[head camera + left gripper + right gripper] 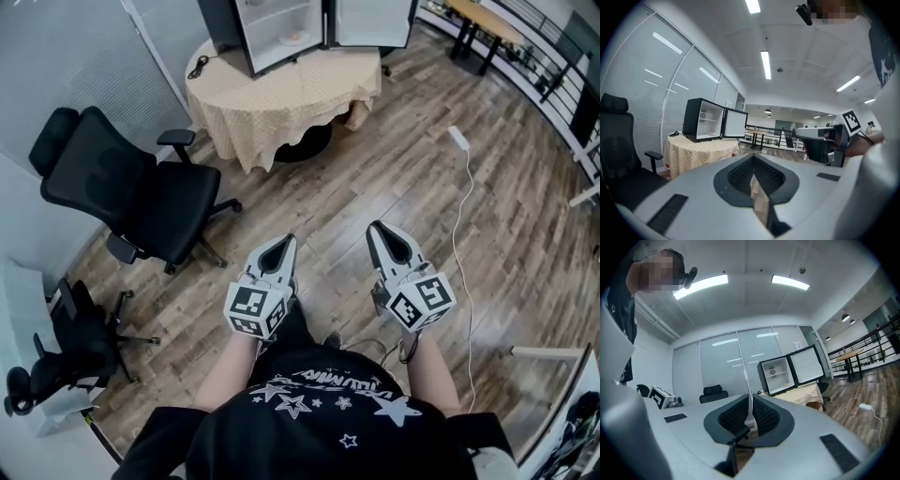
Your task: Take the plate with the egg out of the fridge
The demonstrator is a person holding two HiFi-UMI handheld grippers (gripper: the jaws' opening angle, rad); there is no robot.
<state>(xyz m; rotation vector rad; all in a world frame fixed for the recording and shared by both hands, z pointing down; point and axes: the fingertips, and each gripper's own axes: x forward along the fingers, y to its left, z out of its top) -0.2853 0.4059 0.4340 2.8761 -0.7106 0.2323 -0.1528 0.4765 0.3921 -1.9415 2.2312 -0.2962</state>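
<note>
The small black fridge (279,28) stands on a round table with a checkered cloth (281,94), far ahead of me, its door (372,21) swung open. A small plate (292,38) lies on its lower shelf; whether an egg is on it is too small to tell. The same fridge (704,125) and plate (711,134) are seen in the left gripper view, and the fridge (778,376) with the plate (785,384) in the right gripper view. My left gripper (284,242) and right gripper (377,228) are held side by side over the wooden floor, both shut with nothing in them, pointing towards the table.
A black office chair (141,192) stands at the left between me and the table, a second one (66,347) nearer at the far left. A white power strip (458,137) with its cable lies on the floor at the right. Desks and a railing (525,47) line the far right.
</note>
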